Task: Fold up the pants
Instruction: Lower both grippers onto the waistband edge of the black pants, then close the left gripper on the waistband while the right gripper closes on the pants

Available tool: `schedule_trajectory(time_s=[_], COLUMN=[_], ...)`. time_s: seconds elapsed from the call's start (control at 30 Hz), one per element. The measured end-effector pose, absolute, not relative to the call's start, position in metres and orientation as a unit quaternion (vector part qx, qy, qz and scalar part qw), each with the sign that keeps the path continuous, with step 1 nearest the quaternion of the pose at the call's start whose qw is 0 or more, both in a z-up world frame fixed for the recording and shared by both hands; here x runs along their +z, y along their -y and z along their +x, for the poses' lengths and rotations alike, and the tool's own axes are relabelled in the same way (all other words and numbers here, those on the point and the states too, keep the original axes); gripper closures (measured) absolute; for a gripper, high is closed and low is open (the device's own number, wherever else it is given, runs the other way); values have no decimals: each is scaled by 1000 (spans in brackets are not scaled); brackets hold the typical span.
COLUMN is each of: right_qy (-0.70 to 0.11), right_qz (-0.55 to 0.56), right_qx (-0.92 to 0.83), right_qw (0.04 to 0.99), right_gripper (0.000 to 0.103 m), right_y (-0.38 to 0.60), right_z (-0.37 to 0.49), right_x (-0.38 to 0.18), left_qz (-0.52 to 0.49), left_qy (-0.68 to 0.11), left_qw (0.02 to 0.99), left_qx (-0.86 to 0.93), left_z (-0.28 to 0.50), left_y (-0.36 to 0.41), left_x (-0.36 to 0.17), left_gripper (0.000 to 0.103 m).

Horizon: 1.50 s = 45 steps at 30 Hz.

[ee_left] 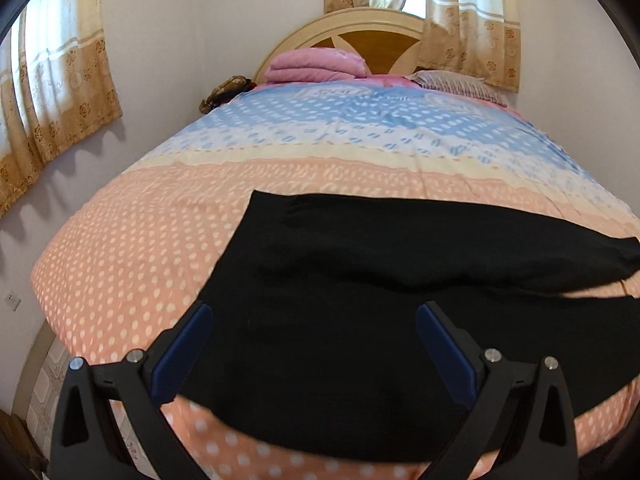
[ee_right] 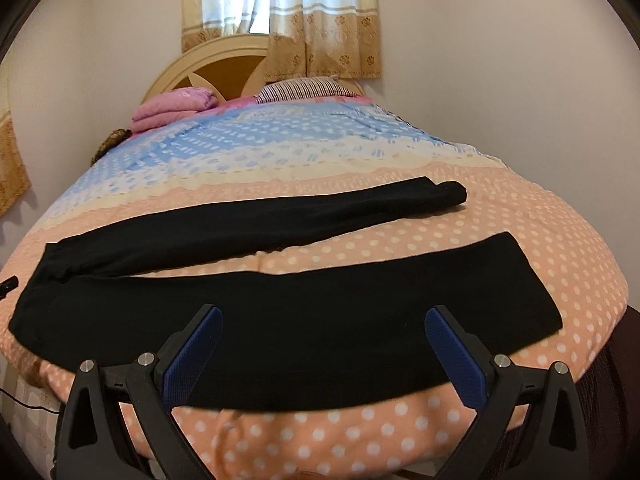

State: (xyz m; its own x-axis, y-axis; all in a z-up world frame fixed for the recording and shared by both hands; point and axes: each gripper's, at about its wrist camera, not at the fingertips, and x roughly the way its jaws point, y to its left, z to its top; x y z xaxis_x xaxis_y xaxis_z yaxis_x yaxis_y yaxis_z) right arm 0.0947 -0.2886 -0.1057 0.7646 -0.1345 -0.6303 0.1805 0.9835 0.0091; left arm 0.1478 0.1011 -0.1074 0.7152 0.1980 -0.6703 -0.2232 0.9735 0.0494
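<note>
Black pants (ee_left: 360, 280) lie spread flat across the near end of a bed with a polka-dot cover (ee_left: 140, 240). In the left wrist view I see the wide waist part; my left gripper (ee_left: 314, 312) hovers over it, open and empty. In the right wrist view the pants (ee_right: 300, 320) show both legs: the near leg runs to the right and the far leg (ee_right: 280, 216) angles away, with a gap of cover between them. My right gripper (ee_right: 324, 314) is open and empty above the near leg.
Folded pink blankets (ee_left: 316, 66) and a striped pillow (ee_left: 456, 82) sit by the headboard (ee_left: 360, 28) at the far end. Curtains (ee_left: 52, 92) hang on the left wall and behind the bed. A dark object (ee_right: 8, 284) sits at the bed's left edge.
</note>
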Motion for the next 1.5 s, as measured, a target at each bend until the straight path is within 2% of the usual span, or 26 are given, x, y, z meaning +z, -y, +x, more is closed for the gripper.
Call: schedule_trajectory(time_s=[0.4, 0.53, 0.67, 0.87, 0.97, 1.03, 1.13, 1.27, 1.33, 1.5], right_qy=[-347, -351, -372, -382, -387, -393, -397, -405, -410, -418], right_qz=[25, 29, 34, 41, 48, 60, 72, 77, 82, 100], right_qx=[-84, -93, -92, -107, -110, -111, -118, -128, -136, -148], right_qw=[934, 931, 923, 917, 914, 911, 908, 902, 898, 891], right_gripper=[1, 7, 29, 30, 30, 30, 31, 37, 38, 38], right_y=[330, 352, 375, 408, 419, 428, 441, 457, 465, 484], right_z=[156, 175, 197, 220, 230, 239, 252, 270, 279, 293], right_x=[-108, -108, -110, -110, -109, -109, -108, -108, -109, -112], left_qz=[-3, -13, -43, -77, -85, -91, -101, -106, -103, -103], left_qy=[-369, -391, -419, -439, -452, -457, -470, -475, -481, -480], left_qw=[920, 910, 898, 887, 881, 879, 872, 870, 868, 869], left_qx=[135, 136, 124, 119, 107, 99, 89, 76, 70, 63], left_z=[234, 262, 285, 307, 316, 322, 333, 342, 343, 339], left_y=[-144, -169, -190, -209, -213, -216, -222, -224, -223, -222], left_x=[-106, -113, -123, -139, -145, -147, -151, -152, -154, -152], left_gripper=[0, 0, 12, 23, 24, 33, 37, 45, 55, 55])
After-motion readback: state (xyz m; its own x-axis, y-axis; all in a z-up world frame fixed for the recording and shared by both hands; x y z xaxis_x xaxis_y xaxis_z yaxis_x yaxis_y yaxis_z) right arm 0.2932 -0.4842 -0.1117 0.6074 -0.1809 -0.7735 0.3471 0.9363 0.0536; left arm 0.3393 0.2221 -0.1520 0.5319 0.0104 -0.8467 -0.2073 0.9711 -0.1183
